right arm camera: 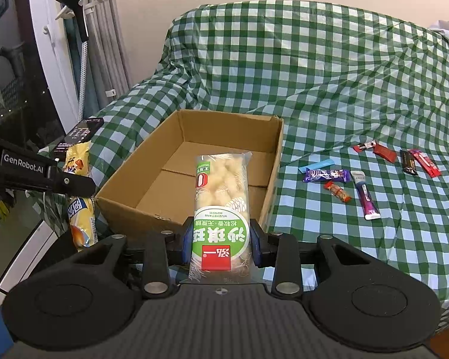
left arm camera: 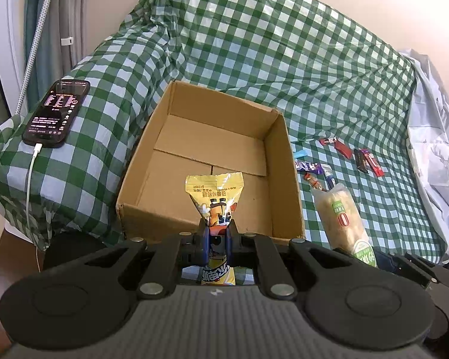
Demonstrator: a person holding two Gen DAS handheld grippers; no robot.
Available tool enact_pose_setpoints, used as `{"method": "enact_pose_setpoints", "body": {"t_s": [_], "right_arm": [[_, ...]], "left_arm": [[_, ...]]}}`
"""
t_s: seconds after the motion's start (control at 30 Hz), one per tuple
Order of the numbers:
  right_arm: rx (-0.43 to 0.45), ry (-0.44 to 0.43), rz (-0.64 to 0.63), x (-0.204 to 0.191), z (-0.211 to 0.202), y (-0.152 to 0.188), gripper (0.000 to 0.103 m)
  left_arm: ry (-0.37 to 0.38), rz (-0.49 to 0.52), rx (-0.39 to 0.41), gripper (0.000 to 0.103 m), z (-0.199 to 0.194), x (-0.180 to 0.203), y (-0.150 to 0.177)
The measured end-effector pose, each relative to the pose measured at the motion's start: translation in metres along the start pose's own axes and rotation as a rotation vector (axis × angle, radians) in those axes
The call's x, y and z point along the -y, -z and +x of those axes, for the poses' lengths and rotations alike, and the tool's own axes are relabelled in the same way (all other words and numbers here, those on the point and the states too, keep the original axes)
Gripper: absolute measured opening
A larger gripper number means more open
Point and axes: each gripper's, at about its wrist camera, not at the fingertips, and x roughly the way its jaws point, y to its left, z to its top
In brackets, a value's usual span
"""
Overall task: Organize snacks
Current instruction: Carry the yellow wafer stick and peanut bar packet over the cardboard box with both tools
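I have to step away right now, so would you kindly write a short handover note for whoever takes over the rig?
Left gripper: shut on the yellow snack bag, held above the near wall of the cardboard box.
Right gripper: shut on the green-labelled pastry pack, also in front of the box.
Box: on the checked cloth, nothing inside yet.
Small wrapped snacks: loose on the cloth to the right of the box.
Done: both large packs picked up.
Left: put both packs in the box, then collect the small snacks. A phone on charge lies left of the box; leave it.
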Motion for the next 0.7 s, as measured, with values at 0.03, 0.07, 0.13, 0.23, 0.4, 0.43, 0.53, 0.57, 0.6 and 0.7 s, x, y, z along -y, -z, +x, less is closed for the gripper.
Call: {"method": "enact_pose_setpoints", "body": {"t_s": [0.03,0.07,0.13,0.23,0.4,0.43,0.53,0.57,0.6,0.7], "right_arm": [[-0.002,0.001,-0.001,0.0,0.002,-0.001,0.038],[-0.004,0.003,0.0,0.001,0.004,-0.003,0.038],[-0.008,0.005,0.005,0.001,0.009,-0.008,0.038],[-0.01,0.003,0.007,0.002,0.015,-0.014,0.038],[-0.013,-0.004,0.003,-0.004,0.031,-0.028,0.038],[-0.015,-0.007,0.002,-0.005,0.035,-0.031,0.038],[-0.026,-0.012,-0.002,-0.008,0.049,-0.039,0.038],[-0.03,-0.015,-0.004,-0.009,0.054,-0.042,0.038],[-0.034,-0.017,-0.006,-0.01,0.059,-0.044,0.038],[-0.047,-0.023,-0.006,-0.008,0.076,-0.05,0.038]], "left_arm": [[-0.002,0.0,-0.004,0.011,0.002,-0.001,-0.003],[-0.004,-0.001,-0.007,0.011,0.004,-0.002,-0.007],[-0.005,-0.007,-0.011,0.011,0.008,-0.004,-0.013],[-0.009,-0.013,-0.018,0.011,0.017,-0.007,-0.026],[-0.011,-0.017,-0.015,0.011,0.031,-0.009,-0.048],[-0.01,-0.019,-0.015,0.011,0.034,-0.009,-0.053],[-0.007,-0.021,-0.013,0.011,0.046,-0.009,-0.068],[-0.007,-0.022,-0.012,0.011,0.049,-0.01,-0.073],[-0.005,-0.021,-0.011,0.011,0.054,-0.009,-0.077],[-0.009,-0.02,-0.018,0.011,0.069,-0.009,-0.089]]}}
